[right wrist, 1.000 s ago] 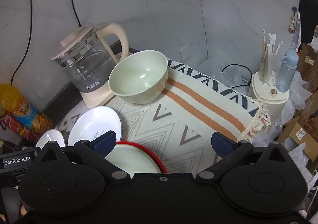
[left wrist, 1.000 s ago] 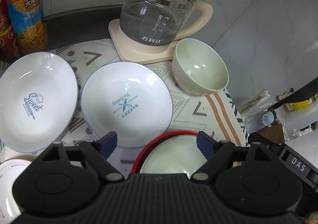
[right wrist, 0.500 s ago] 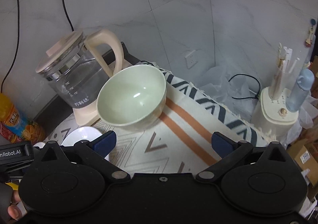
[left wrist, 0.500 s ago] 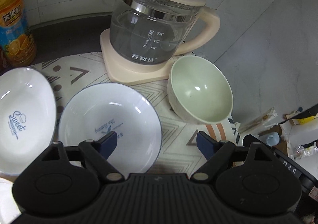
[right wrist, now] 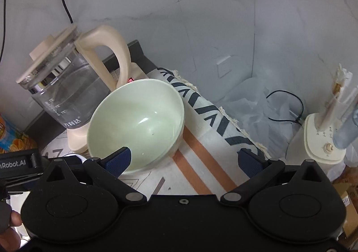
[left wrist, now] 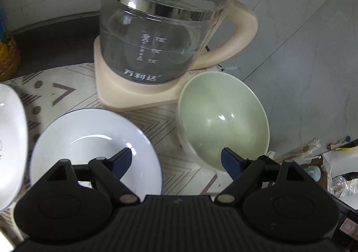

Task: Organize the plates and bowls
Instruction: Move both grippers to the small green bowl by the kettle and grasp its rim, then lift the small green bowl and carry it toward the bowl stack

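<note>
Both grippers, left and right, hover with fingers spread wide and empty over a green bowl beside the kettle near the table's back edge.

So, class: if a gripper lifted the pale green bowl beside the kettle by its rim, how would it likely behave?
The green bowl looks rigid, so it should keep its shape. Its glossy inside catches highlights, so the pads may slip. It appears to sit tilted on the patterned cloth, close to the glass kettle, so a push might rock it.

Each black claw carries blue pads, silver pivot screws and ribbed housing.
</note>
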The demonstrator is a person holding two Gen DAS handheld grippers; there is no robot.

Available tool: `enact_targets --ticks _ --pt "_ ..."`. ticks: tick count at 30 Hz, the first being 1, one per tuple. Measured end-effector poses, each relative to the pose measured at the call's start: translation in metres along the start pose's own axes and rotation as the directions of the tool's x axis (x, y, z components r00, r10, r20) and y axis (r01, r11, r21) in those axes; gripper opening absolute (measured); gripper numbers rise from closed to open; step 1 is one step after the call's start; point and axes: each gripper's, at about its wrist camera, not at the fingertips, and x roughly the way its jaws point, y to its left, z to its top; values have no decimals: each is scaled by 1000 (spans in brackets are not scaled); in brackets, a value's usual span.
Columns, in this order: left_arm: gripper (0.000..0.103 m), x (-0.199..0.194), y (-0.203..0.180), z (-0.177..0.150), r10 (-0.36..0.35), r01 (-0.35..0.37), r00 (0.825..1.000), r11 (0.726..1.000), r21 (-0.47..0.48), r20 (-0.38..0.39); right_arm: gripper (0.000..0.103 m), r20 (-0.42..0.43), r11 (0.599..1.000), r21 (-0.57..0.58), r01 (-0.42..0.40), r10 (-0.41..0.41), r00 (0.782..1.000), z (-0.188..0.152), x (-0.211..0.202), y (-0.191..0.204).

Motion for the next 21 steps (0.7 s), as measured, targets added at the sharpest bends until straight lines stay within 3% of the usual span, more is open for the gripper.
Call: enact_targets --ticks 15,19,21 --pt "76 39 -2 13 39 -37 999 996 -77 16 103 -99 1000 -10 -7 6 995 20 47 -4" --pt "62 45 1 14 48 -47 999 995 -87 15 103 -122 1000 -5 -7 6 993 22 57 -5" --pt "46 46 0 15 47 -44 998 995 -88 30 103 -130 999 24 -29 32 991 22 60 -8"
